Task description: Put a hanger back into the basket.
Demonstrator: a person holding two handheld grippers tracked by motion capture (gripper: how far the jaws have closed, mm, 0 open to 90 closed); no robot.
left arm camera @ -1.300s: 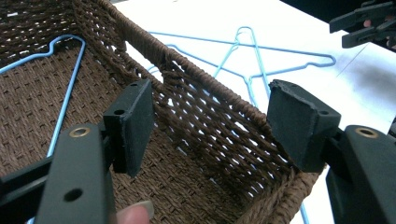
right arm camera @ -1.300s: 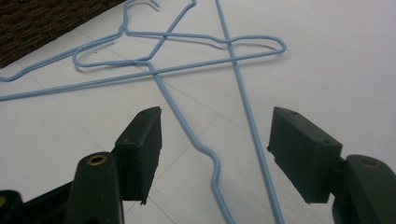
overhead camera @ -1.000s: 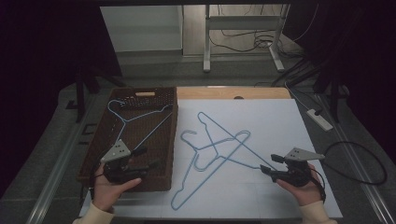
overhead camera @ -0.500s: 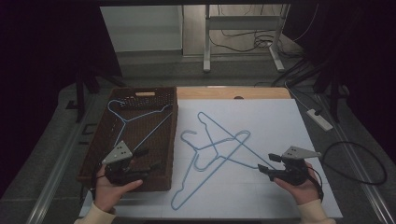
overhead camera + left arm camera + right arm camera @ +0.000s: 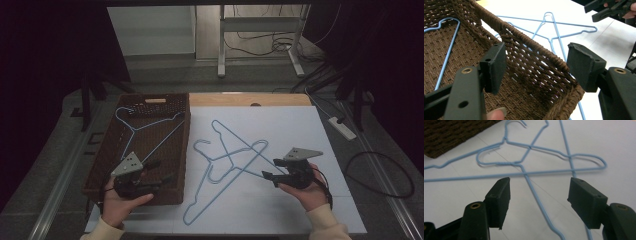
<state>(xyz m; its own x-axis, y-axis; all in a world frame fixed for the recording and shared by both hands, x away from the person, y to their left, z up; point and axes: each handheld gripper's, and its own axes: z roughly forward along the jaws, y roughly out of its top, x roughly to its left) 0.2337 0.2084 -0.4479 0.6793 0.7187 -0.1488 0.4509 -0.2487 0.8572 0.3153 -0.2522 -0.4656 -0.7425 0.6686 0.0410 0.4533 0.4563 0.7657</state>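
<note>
Three light-blue wire hangers lie crossed over each other on the white sheet. Another blue hanger lies inside the brown wicker basket at the left. My left gripper is open over the basket's near right corner, its jaws either side of the woven rim without touching it. My right gripper is open just right of the crossed hangers and low over the sheet. In the right gripper view one wire runs between the jaws, untouched.
A wooden strip runs along the table's far edge. A white power strip and a looped black cable lie on the floor at the right. Metal desk legs stand beyond the table.
My right gripper has moved left and a little up, closer to the crossed hangers. The left gripper and the hangers have stayed in place.
</note>
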